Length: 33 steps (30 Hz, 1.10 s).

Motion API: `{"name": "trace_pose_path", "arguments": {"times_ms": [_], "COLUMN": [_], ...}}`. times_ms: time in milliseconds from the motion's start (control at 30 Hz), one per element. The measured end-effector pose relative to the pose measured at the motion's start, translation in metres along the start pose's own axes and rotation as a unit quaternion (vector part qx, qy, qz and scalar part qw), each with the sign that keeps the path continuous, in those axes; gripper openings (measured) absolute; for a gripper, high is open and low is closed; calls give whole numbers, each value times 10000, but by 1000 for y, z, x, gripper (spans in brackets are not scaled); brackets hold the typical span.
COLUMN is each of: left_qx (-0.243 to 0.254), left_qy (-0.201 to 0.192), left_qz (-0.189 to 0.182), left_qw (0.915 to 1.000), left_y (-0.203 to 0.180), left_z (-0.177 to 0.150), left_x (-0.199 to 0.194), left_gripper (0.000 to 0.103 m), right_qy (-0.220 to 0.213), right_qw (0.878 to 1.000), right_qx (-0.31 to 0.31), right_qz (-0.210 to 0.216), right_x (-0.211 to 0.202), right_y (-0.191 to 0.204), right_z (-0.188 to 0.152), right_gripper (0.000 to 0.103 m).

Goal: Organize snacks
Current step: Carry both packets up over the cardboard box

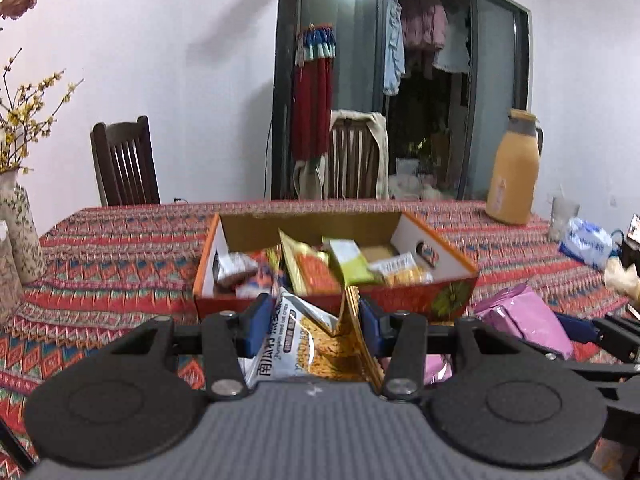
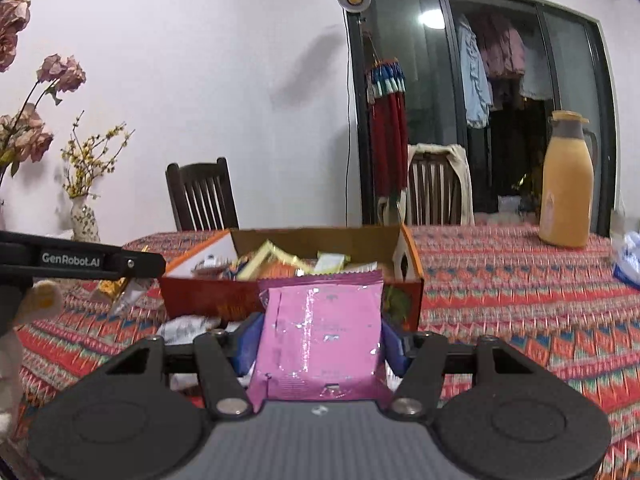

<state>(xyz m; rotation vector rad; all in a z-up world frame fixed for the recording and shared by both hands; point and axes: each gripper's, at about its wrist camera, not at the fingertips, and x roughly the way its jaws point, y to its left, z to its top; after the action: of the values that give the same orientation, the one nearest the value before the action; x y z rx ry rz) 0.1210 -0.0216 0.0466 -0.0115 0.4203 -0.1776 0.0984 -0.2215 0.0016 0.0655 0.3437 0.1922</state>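
An open orange cardboard box [image 1: 444, 248] with several snack packets sits mid-table; it also shows in the right wrist view [image 2: 200, 296]. My left gripper [image 1: 310, 326] is shut on a white and orange crisp packet [image 1: 296, 344], just in front of the box's near wall. My right gripper [image 2: 320, 344] is shut on a pink foil packet [image 2: 324, 340], held before the box's front wall. The pink packet [image 1: 524, 320] and right gripper [image 1: 600, 332] show at right in the left wrist view. The left gripper's arm [image 2: 80, 260] shows at left in the right wrist view.
The table has a red patterned cloth [image 1: 120, 248]. A yellow thermos jug [image 1: 514, 168] and a blue-white bag [image 1: 586, 242] stand at far right. Vases with flowers [image 1: 20, 216] stand at left. Loose packets [image 2: 188, 326] lie left of the box. Chairs [image 1: 124, 162] stand behind.
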Motion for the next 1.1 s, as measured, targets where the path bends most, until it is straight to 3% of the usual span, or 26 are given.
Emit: {"name": "trace_pose_path", "arguments": {"times_ms": [367, 667, 900, 1100], "left_qx": [-144, -251, -427, -628], "left_qy": [-465, -377, -214, -301], "left_qz": [143, 436, 622, 651], "left_qw": [9987, 9980, 9969, 9954], "left_y": [-1, 6, 18, 29], "left_z": [49, 76, 86, 72], "left_x": [23, 73, 118, 142], "left_gripper": [48, 48, 48, 47], "right_qy": [-289, -286, -181, -150], "right_qw": [9996, 9995, 9997, 9995], "right_qx": [31, 62, 89, 108], "right_qz": [-29, -76, -167, -255], "right_x": [45, 100, 146, 167], "right_y": [-5, -12, -16, -27], "right_z": [48, 81, 91, 79], "right_gripper": [61, 60, 60, 60]}}
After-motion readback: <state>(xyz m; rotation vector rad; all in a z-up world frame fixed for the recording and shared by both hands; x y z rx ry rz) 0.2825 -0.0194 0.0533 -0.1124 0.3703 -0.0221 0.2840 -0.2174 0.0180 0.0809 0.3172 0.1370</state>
